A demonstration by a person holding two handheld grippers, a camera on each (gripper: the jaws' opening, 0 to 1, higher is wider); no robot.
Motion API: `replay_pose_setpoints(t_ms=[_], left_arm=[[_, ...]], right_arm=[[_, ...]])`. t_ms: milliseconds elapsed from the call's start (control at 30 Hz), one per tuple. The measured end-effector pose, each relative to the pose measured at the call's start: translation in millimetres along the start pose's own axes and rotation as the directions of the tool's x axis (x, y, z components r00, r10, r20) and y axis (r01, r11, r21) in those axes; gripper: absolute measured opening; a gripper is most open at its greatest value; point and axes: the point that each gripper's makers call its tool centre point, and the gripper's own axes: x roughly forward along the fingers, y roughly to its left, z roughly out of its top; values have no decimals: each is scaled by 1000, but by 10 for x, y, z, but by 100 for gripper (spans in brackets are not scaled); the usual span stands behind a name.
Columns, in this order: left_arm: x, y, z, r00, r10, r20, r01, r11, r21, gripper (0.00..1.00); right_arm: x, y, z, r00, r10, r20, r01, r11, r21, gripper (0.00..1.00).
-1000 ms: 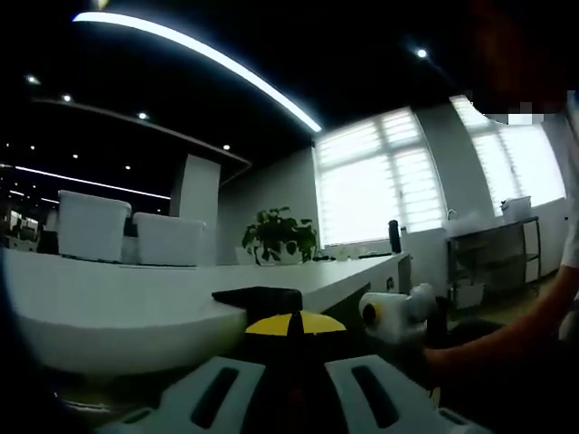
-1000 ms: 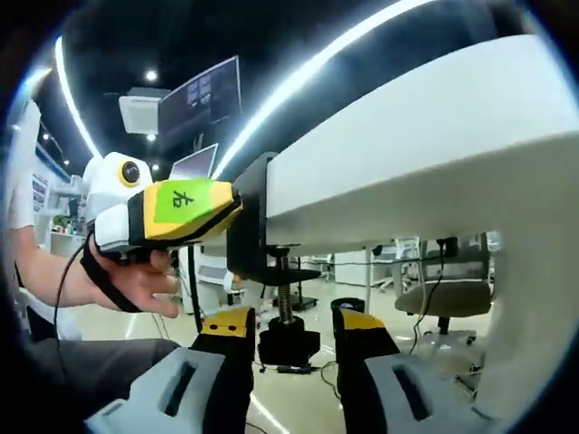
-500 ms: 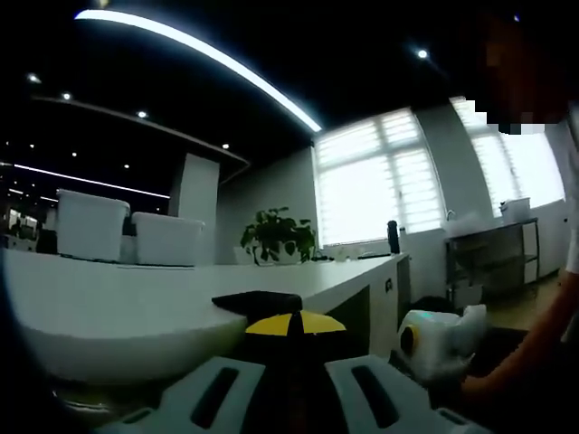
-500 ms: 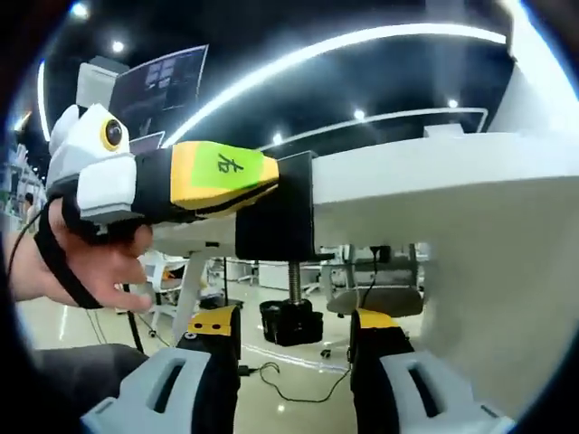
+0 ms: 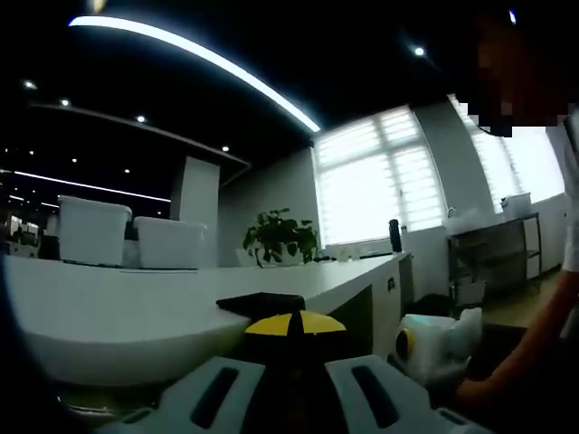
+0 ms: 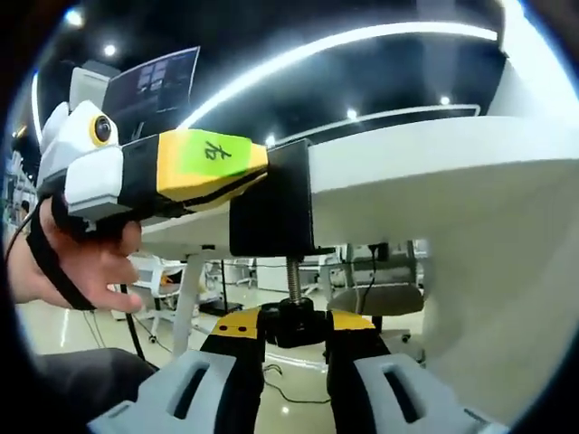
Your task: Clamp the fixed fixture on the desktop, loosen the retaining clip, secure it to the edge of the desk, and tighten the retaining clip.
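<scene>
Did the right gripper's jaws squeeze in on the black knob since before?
Yes. The right gripper has closed its jaws onto the knob under the black clamp on the desk edge; earlier they stood apart.

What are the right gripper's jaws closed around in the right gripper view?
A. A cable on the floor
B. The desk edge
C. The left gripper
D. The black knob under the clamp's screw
D: the right gripper has its yellow-tipped jaws on either side of the black knob below the threaded screw.
</scene>
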Motion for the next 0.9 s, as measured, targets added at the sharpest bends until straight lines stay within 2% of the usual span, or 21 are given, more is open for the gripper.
replay_pose_setpoints(t_ms=[100, 267, 500, 600, 733, 800, 900], left_arm=[[1, -1, 2, 1000, 0, 2, 0, 1000, 0, 3], [-3, 8, -1, 1000, -4, 4, 4, 1000, -3, 3], [-18, 46, -3, 1000, -6, 23, 7, 999, -54, 3], [-10, 44, -7, 1000, -11, 24, 12, 999, -53, 3], [-6, 47, -9, 1000, -17, 21, 18, 999, -46, 3], [-2, 49, -11, 1000, -24, 20, 25, 999, -46, 3], [1, 43, -11, 999, -31, 17, 32, 999, -38, 3]], right_arm=[[6, 12, 5, 999, 43, -8, -43, 999, -11, 24], [-9, 33, -13, 986, 166, -32, -165, 986, 38, 24], [1, 82, -24, 956, 290, -50, -286, 956, 63, 24], [4, 93, -25, 945, 324, -52, -321, 946, 54, 24], [5, 108, -28, 921, 381, -78, -379, 925, 38, 24], [-12, 105, -30, 924, 373, -88, -372, 928, 29, 25], [-24, 50, -42, 959, 277, -60, -276, 961, 25, 27]])
